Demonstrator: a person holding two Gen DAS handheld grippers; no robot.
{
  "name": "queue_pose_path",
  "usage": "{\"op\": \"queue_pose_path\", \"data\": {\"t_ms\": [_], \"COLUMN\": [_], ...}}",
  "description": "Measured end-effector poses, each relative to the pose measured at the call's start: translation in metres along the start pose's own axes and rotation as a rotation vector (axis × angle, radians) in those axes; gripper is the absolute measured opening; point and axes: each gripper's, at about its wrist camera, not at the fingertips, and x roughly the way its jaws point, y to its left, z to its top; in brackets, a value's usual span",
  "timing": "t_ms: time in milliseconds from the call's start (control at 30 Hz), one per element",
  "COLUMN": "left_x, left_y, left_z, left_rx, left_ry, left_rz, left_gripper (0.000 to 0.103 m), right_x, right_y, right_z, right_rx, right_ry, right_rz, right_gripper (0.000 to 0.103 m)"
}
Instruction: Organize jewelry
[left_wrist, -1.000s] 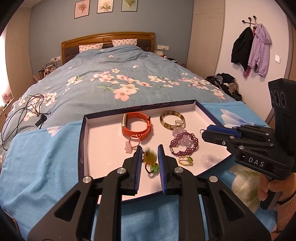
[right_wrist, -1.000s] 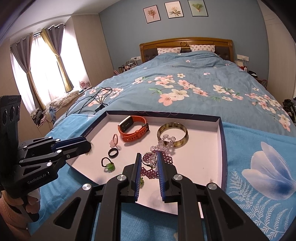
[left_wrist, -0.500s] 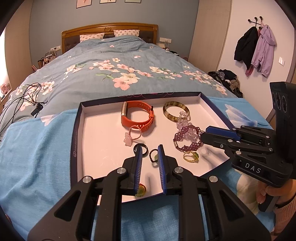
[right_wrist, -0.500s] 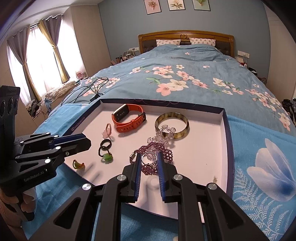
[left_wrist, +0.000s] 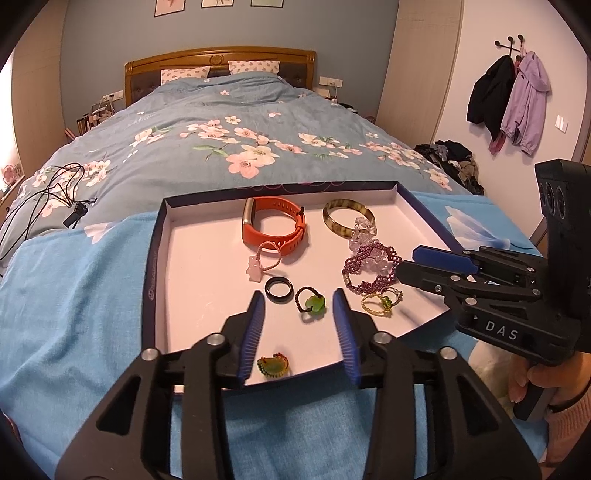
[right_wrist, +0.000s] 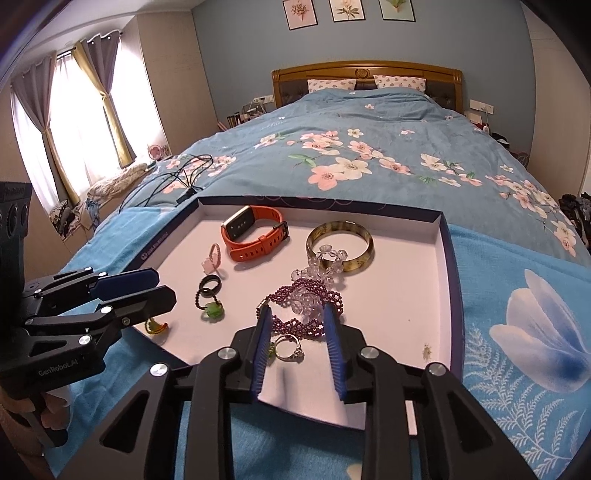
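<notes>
A white tray with a dark rim (left_wrist: 155, 258) (right_wrist: 454, 277) lies on a blue towel and holds the jewelry. My left gripper (left_wrist: 298, 299) (right_wrist: 164, 286) hovers over the tray's near edge, jaws opening. A yellow-green ring (left_wrist: 273, 365) (right_wrist: 157, 326) lies loose on the tray between them. A green-bead ring (left_wrist: 310, 304) and a black ring (left_wrist: 279, 290) lie just beyond its tips. My right gripper (right_wrist: 296, 312) (left_wrist: 410, 262) is also opening, over a silver ring (right_wrist: 290, 349) lying free beside the purple bead bracelet (right_wrist: 306, 295) (left_wrist: 369, 266).
Farther back in the tray are an orange watch (left_wrist: 273, 225), an amber bangle (left_wrist: 347, 218), a pink bear ring (left_wrist: 258, 264) and clear beads (left_wrist: 364, 230). A tiny stud (right_wrist: 427, 350) sits near the right wall. Black cables (left_wrist: 48, 192) lie on the floral quilt.
Both grippers have spread their jaws. The left one let go of the yellow-green ring, and the right one let go of the silver ring; both rings now lie on the tray.
</notes>
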Motion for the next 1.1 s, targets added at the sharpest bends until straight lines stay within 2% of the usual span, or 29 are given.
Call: {"op": "queue_pose_path", "data": {"t_ms": [100,200,233,267,367,433,567,733,933,1100], "left_x": [-0.01,-0.021,-0.026,-0.031,-0.048,-0.06,-0.083,-0.121,-0.156,-0.175], "left_y": [0.0,0.0,0.0,0.001,0.001,-0.002,-0.006,-0.007,-0.013,-0.019], "left_z": [-0.003,-0.007,-0.009,-0.011,-0.017,-0.024,-0.038,-0.06,-0.082,-0.096], "left_rx": [-0.002,0.001,0.001,-0.002,0.001,0.01,0.013,0.004,-0.006,-0.03], "left_ry": [-0.025,-0.053,-0.062,-0.073,-0.109,-0.135,-0.186,-0.298,-0.41,-0.476], "left_rz": [0.017,0.032,0.038,0.047,0.062,0.076,0.124,0.178,0.215,0.203], "left_gripper": [0.054,0.065,0.072,0.082,0.095,0.097,0.097,0.097,0.097,0.097], "right_x": [-0.011,-0.023,-0.029,-0.032,-0.047,-0.057,-0.073,-0.097,-0.121,-0.131], "right_y": [0.001,0.003,0.003,0.003,0.008,0.012,0.023,0.035,0.043,0.045], "right_z": [-0.002,-0.007,-0.009,-0.01,-0.017,-0.022,-0.035,-0.053,-0.068,-0.075], "right_rx": [-0.001,-0.001,0.006,0.009,0.004,0.0,-0.014,-0.033,-0.027,0.0], "right_ry": [-0.029,-0.054,-0.065,-0.072,-0.11,-0.143,-0.2,-0.289,-0.385,-0.432], "right_rz": [-0.01,-0.021,-0.019,-0.018,-0.031,-0.051,-0.08,-0.129,-0.181,-0.209], "right_gripper": [0.047,0.057,0.064,0.068,0.082,0.097,0.096,0.096,0.096,0.096]}}
